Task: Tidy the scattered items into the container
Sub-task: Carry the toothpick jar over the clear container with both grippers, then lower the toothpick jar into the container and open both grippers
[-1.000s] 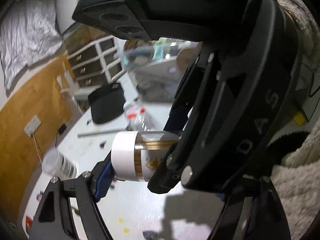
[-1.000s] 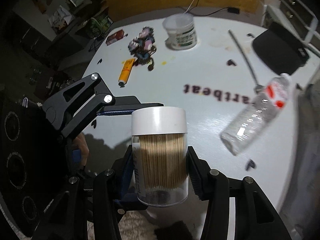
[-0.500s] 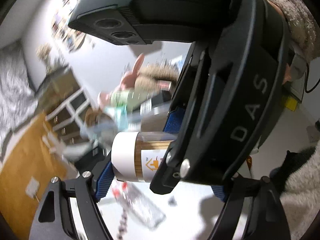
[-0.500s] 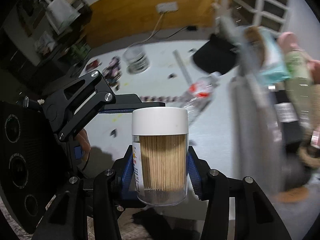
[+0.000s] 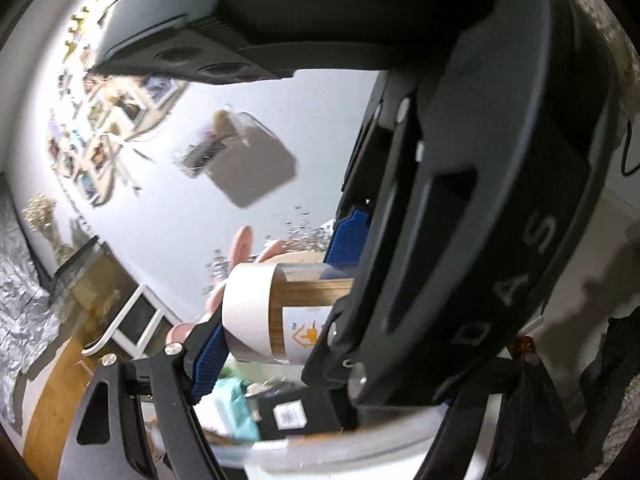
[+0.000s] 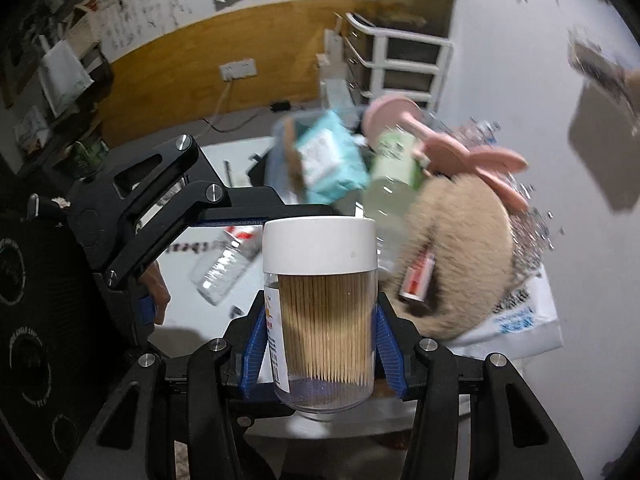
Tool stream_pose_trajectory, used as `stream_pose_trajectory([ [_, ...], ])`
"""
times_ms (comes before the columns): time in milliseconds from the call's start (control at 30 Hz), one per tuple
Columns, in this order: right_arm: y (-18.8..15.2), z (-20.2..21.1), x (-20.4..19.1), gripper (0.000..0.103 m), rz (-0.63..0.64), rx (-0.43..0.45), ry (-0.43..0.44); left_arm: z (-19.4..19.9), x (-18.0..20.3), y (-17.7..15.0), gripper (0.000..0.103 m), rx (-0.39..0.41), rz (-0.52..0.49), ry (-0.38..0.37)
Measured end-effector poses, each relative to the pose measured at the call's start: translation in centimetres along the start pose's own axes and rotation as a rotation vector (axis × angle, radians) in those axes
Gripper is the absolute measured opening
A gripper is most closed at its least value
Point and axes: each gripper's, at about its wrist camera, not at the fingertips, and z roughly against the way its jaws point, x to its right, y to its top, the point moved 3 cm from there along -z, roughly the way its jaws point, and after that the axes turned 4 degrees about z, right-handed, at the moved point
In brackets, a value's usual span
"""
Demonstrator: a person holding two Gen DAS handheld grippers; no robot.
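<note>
My right gripper (image 6: 320, 344) is shut on a clear toothpick jar (image 6: 322, 312) with a white lid, blue pads on both its sides. The jar also shows in the left wrist view (image 5: 276, 316), lying sideways between my left gripper's blue pads (image 5: 206, 360). The right gripper's black body fills most of that view, so I cannot tell whether the left gripper (image 5: 272, 300) grips the jar. The container (image 6: 280, 160) ahead is heaped with a teal packet (image 6: 332, 160), a green bottle (image 6: 394, 168), a pink brush (image 6: 436, 144) and a tan furry item (image 6: 460, 264).
An empty plastic water bottle (image 6: 224, 268) lies on the white table (image 6: 192, 320) left of the jar. A white plastic bag (image 6: 516, 320) lies at the right. A white drawer unit (image 6: 400, 64) and a wood-panelled wall (image 6: 160, 76) stand behind.
Both grippers have swung up and right with the jar, away from the table top. The heaped container has come close in front of the right gripper.
</note>
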Motion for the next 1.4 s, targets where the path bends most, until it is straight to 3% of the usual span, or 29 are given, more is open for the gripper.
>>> stream_pose_trajectory([
  [100, -1.0, -1.7, 2.0, 0.05, -0.011, -0.058, 0.015, -2.2, 0.6, -0.1, 0.08, -0.036, 0.034, -0.029],
  [233, -1.4, -4.2, 3.8, 0.05, 0.0, -0.14, 0.047, -4.6, 0.4, -0.8, 0.08, -0.109, 0.169, -0.071],
  [433, -1.0, -6.9, 4.4, 0.05, 0.033, -0.207, 0.085, -6.0, -0.8, -2.2, 0.08, -0.168, 0.26, -0.081],
  [500, -0.9, -7.7, 4.4, 0.05, 0.035, -0.228, 0.099, -6.2, -1.0, -2.5, 0.084, -0.191, 0.282, -0.085],
  [567, -1.1, -8.6, 4.4, 0.05, 0.048, -0.266, 0.08, -6.0, -1.4, -2.8, 0.094, -0.197, 0.31, -0.091],
  [633, -1.2, -9.3, 4.5, 0.05, 0.037, -0.282, 0.109, -5.7, -1.7, -3.2, 0.095, -0.202, 0.331, -0.091],
  [900, -1.4, -9.4, 4.2, 0.052, 0.024, -0.286, 0.116, -4.6, -2.4, -4.1, 0.096, -0.21, 0.372, -0.095],
  [967, -1.5, -9.4, 4.5, 0.064, 0.007, -0.275, 0.087, -4.2, -2.7, -4.1, 0.099, -0.205, 0.389, -0.095],
  [1033, -1.7, -9.1, 4.5, 0.064, 0.008, -0.259, 0.084, -3.8, -2.0, -3.9, 0.103, -0.203, 0.41, -0.091],
  [1100, -1.7, -8.6, 4.6, 0.07, -0.005, -0.246, 0.087, -3.0, -1.3, -3.7, 0.103, -0.202, 0.43, -0.086],
  [1133, -1.6, -8.2, 4.7, 0.078, -0.018, -0.23, 0.092, -2.8, -1.4, -3.6, 0.103, -0.2, 0.435, -0.084],
  [1233, -1.1, -6.3, 4.9, 0.079, -0.063, -0.181, 0.114, -2.2, -1.3, -4.3, 0.103, -0.182, 0.447, -0.072],
  [1267, -0.8, -5.6, 4.9, 0.079, -0.068, -0.165, 0.102, -3.8, -1.8, -4.0, 0.103, -0.176, 0.454, -0.07],
  [1400, -0.4, -3.6, 5.1, 0.079, -0.111, -0.101, 0.037, -1.8, -2.0, -3.0, 0.103, -0.154, 0.489, -0.038],
])
